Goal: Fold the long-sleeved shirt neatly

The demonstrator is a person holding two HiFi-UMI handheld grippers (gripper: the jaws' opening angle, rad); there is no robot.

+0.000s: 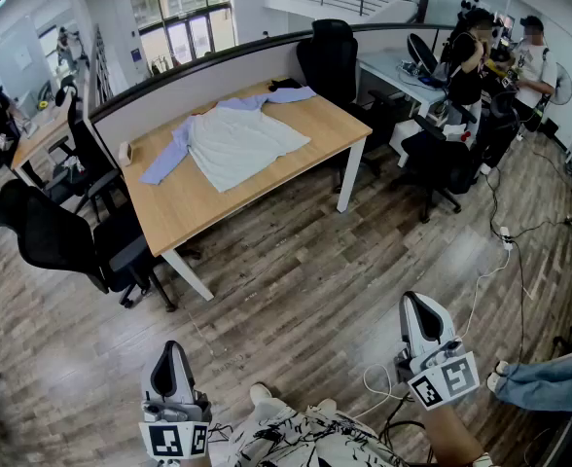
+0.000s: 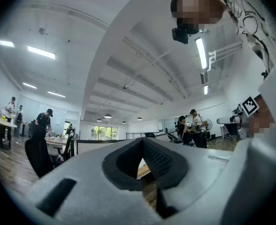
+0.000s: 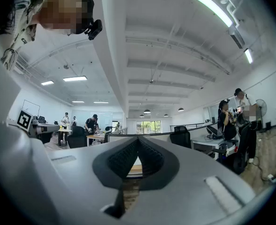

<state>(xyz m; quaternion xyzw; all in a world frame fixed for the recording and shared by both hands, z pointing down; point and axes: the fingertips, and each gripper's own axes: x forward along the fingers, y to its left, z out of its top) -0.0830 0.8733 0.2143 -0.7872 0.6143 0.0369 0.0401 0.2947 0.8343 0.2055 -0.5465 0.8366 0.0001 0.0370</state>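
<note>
A long-sleeved shirt, pale grey body with light blue sleeves, lies spread flat on a wooden table well ahead of me. My left gripper is held low at the bottom left, over the wooden floor and far from the table, shut with nothing in it. At the bottom right my right gripper is likewise shut and holds nothing. In the left gripper view the left gripper has its jaws closed, and a sliver of the table shows through the pad notch. The right gripper looks the same in its own view.
Black office chairs stand left and behind the table, another on the right. A grey partition backs the table. People stand at desks far right. Cables trail over the floor.
</note>
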